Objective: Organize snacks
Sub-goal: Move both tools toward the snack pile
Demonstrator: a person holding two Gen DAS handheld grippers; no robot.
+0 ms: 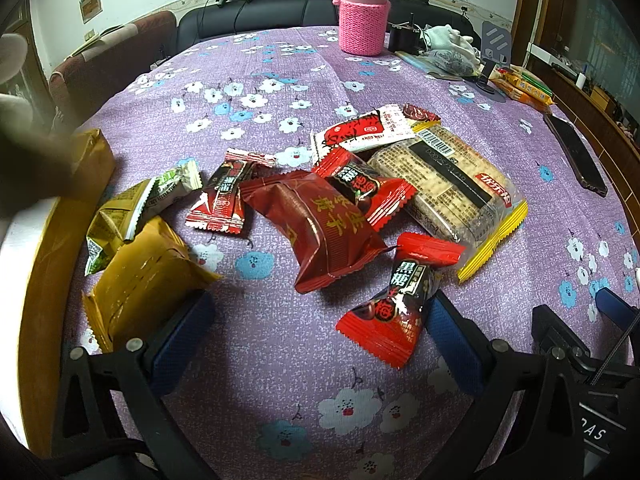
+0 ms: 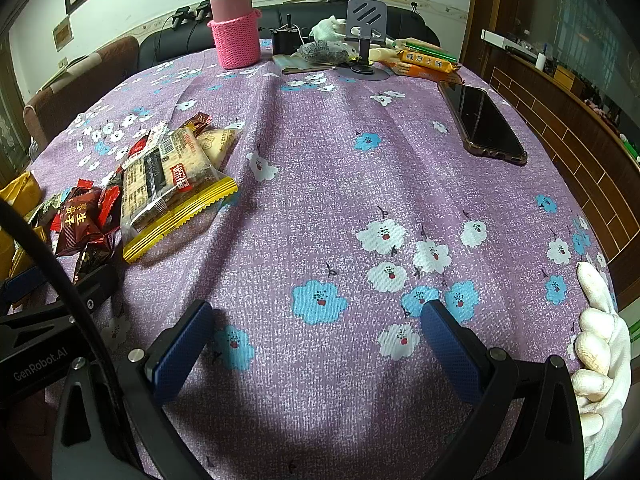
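Between the spread blue-padded fingers of the left gripper point(image 1: 316, 344) lies only purple flower-printed tablecloth point(image 1: 280, 360); the jaws stand wide apart and hold nothing. Just beside its right finger point(image 1: 452, 344), touching or nearly so, sits a small red-and-black candy packet with white characters point(image 1: 394, 300). Straight ahead of the gripper lies a dark red foil snack pouch with gold lettering point(image 1: 316, 228), and beyond that a second red candy packet point(image 1: 360, 186), a clear cracker pack with yellow crimped ends point(image 1: 456, 188) and a white-and-red wrapped snack point(image 1: 360, 130) overlapping one another. Ahead and to the left are a slim red-and-black sachet point(image 1: 224, 196), a green-and-white packet point(image 1: 132, 212) and a mustard-yellow wrapped cake point(image 1: 140, 280), the last just beside the left finger point(image 1: 180, 344).

Over bare cloth the right gripper point(image 2: 316, 344) is likewise parted and empty, a white-gloved hand point(image 2: 600, 344) showing at its right edge. The snack pile (seen here only partly) lies ahead and well to its left, the cracker pack point(image 2: 168, 184) nearest. Far ahead stand a pink knitted-sleeve flask point(image 2: 234, 28) and a grey phone stand point(image 2: 366, 28); a dark phone point(image 2: 480, 120) lies ahead to the right.
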